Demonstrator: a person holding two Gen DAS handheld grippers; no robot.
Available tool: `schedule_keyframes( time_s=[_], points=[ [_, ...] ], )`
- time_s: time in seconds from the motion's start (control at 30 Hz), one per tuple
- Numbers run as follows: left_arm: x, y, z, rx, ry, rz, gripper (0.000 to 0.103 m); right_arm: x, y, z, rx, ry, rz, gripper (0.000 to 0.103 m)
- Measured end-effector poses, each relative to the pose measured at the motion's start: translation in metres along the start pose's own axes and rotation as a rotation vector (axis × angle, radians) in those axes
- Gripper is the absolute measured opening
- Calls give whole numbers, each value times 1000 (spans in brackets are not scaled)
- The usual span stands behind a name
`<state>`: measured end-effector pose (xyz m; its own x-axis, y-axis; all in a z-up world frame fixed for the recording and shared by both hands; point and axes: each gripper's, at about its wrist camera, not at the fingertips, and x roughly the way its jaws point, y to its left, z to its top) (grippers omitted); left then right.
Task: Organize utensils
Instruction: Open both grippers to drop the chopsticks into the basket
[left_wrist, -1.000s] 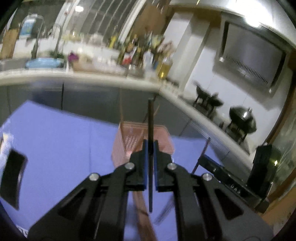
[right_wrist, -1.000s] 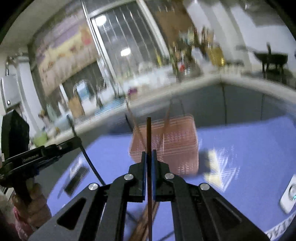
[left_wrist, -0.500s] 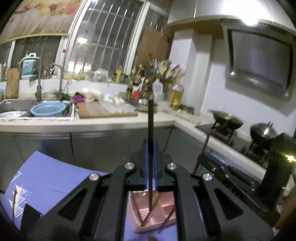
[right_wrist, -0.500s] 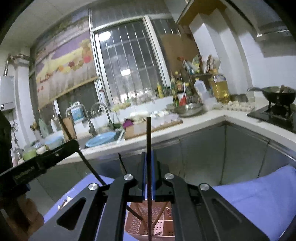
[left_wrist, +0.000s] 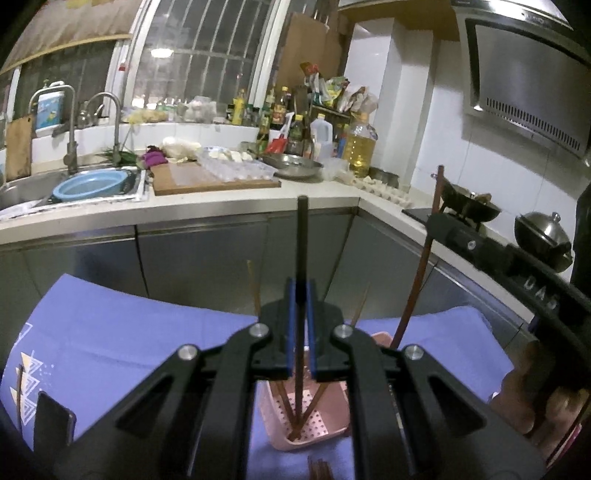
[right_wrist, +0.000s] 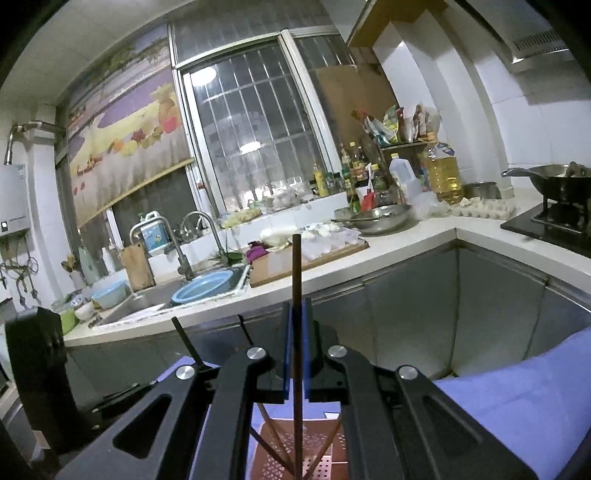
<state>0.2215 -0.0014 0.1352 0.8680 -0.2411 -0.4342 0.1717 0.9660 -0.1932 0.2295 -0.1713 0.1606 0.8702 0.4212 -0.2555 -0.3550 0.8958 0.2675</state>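
A pink perforated basket (left_wrist: 332, 424) stands on the blue cloth (left_wrist: 129, 339), with several brown chopsticks leaning in it. My left gripper (left_wrist: 300, 291) is shut on a black chopstick (left_wrist: 302, 236). That chopstick stands upright with its lower end down inside the basket. My right gripper (right_wrist: 295, 310) is shut on a dark brown chopstick (right_wrist: 296, 266), also upright with its tip in the basket (right_wrist: 317, 461). In the left wrist view the right gripper (left_wrist: 437, 221) holds its chopstick (left_wrist: 421, 269) slanting down to the basket's right rim.
A dark phone (left_wrist: 51, 417) and a single chopstick (left_wrist: 18, 391) lie on the cloth at left. More chopsticks (left_wrist: 319, 469) lie in front of the basket. A person's hand (left_wrist: 535, 402) is at right. Behind run steel cabinets, a counter with a sink (left_wrist: 85, 184) and a stove with pans (left_wrist: 469, 206).
Both grippers have come from beside the basket to above it. The basket now sits under the fingers, and both held chopsticks point down into it.
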Motion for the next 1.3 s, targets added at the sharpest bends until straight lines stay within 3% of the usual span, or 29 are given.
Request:
schedule_keyframes(
  time_s=[0.2,0.4,0.53,0.7,0.8,0.9,0.93,1.0,1.1,1.23,1.3],
  points=[
    [9,-9,-8,30,27,13,5,4,-10,2,74,8,8,5],
    [18,-9,-14,28,50,24,5,-4,-1,22,47,-33,10,5],
    [30,-7,-22,14,98,26,5,4,-2,10,44,-6,-11,5],
    [34,-3,-28,-3,137,40,7,26,-10,-23,57,89,-37,5],
    [28,0,-27,-29,133,42,16,38,-12,-42,62,156,-44,5],
    [13,1,-22,-52,97,41,42,47,-16,-56,90,216,-56,6],
    [7,0,-21,-55,80,46,57,49,-18,-59,111,249,-53,7],
    [-9,-1,-17,-57,35,59,63,48,-24,-63,169,280,-41,8],
    [-30,-1,-12,-64,-6,52,63,28,-27,-59,211,236,-53,14],
    [-63,5,-12,-90,-49,30,63,-6,-21,-52,201,177,-60,51],
    [-81,7,-17,-85,-63,17,63,-25,-15,-51,188,146,-57,54]
  ],
)
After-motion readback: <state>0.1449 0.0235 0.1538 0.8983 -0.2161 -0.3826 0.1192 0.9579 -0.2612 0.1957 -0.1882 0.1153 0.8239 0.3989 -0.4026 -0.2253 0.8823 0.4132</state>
